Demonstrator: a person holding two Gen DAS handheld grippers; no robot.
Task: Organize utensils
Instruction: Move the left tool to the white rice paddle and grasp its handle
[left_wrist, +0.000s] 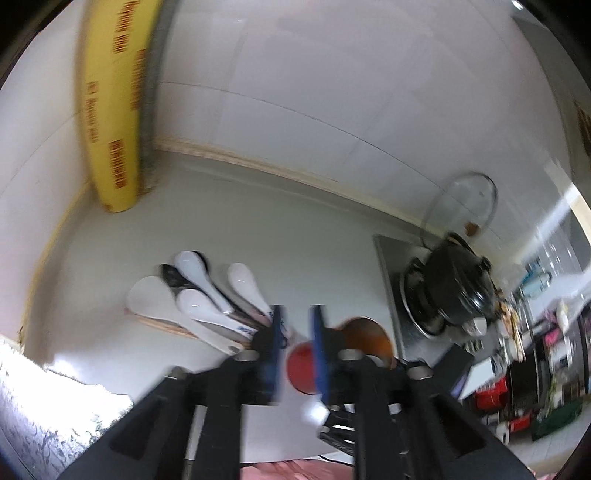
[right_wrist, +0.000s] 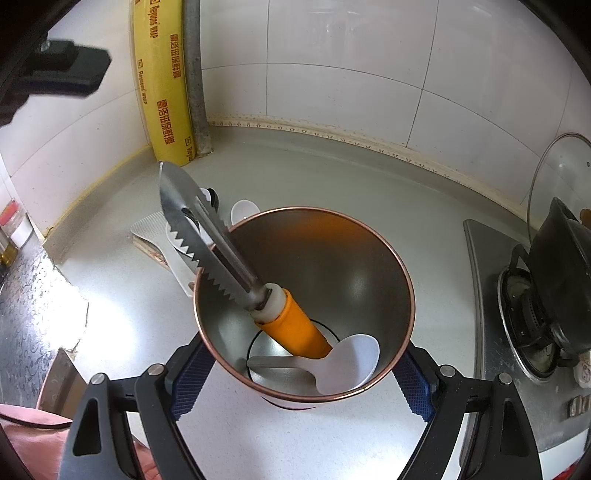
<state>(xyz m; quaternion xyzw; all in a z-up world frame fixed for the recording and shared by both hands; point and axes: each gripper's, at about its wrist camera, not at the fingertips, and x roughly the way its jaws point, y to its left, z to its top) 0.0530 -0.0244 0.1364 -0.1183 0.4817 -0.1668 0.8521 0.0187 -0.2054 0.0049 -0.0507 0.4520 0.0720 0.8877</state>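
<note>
With a scaler (right_wrist: 207, 236) and one white spoon (right_wrist: 347, 363) inside the steel holder (right_wrist: 369, 266) clamped by the right claw (right_wrist: 301, 380), the left claw (left_wrist: 297, 339), parted and empty, nears the spoons (left_wrist: 207, 295) left on the worktop (right_wrist: 332, 177) beside the holder.

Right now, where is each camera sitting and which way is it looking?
Left wrist: rides the left hand-held gripper, looking down at the white spoons on the counter; its blue pads show, open.
Right wrist: rides the right hand-held gripper, looking down into the metal cup between its pads.
Both share the yellow wrap box, spoons, cup and stove pot.
</note>
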